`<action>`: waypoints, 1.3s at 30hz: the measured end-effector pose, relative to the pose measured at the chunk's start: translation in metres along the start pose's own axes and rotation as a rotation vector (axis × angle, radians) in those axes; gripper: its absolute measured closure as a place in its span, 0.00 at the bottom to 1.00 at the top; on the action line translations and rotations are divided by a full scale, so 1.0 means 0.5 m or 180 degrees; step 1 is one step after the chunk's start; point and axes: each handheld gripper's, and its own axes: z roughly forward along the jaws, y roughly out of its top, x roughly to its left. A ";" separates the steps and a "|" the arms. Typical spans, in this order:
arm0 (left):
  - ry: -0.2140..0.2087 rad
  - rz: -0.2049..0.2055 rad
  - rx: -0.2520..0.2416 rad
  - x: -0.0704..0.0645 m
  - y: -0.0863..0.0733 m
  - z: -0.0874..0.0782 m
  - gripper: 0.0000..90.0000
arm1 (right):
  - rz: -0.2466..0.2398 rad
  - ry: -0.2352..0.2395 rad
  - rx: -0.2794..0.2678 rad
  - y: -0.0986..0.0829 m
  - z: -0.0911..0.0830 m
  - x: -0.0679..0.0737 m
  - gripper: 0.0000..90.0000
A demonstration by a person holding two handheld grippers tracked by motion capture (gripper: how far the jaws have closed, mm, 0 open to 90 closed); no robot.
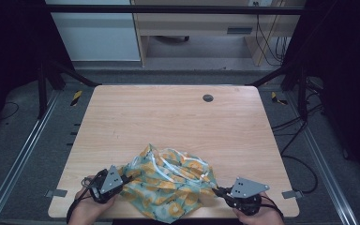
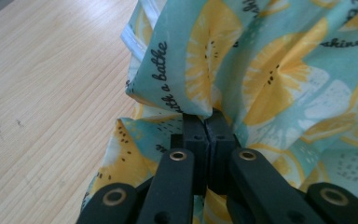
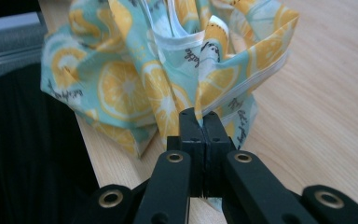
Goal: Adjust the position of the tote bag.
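cloth (lemon print, script reads "a bathe") pinched by left gripper, right gripper.

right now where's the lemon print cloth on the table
In the high view the lemon print cloth lies bunched at the table's near edge, between the left gripper and right gripper, both shut on it.
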 end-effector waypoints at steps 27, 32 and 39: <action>0.0000 -0.0020 0.0224 0.002 0.016 0.062 0.98 | 0.0097 0.0079 0.0411 0.003 0.084 -0.013 1.00; 0.0042 -0.0150 0.0179 0.003 0.015 0.058 0.86 | 0.0118 0.0048 0.0360 0.003 0.079 -0.015 0.95; 0.0148 -0.0538 -0.0045 0.009 0.013 0.026 0.50 | 0.0301 -0.0153 0.0218 0.000 0.044 -0.020 0.67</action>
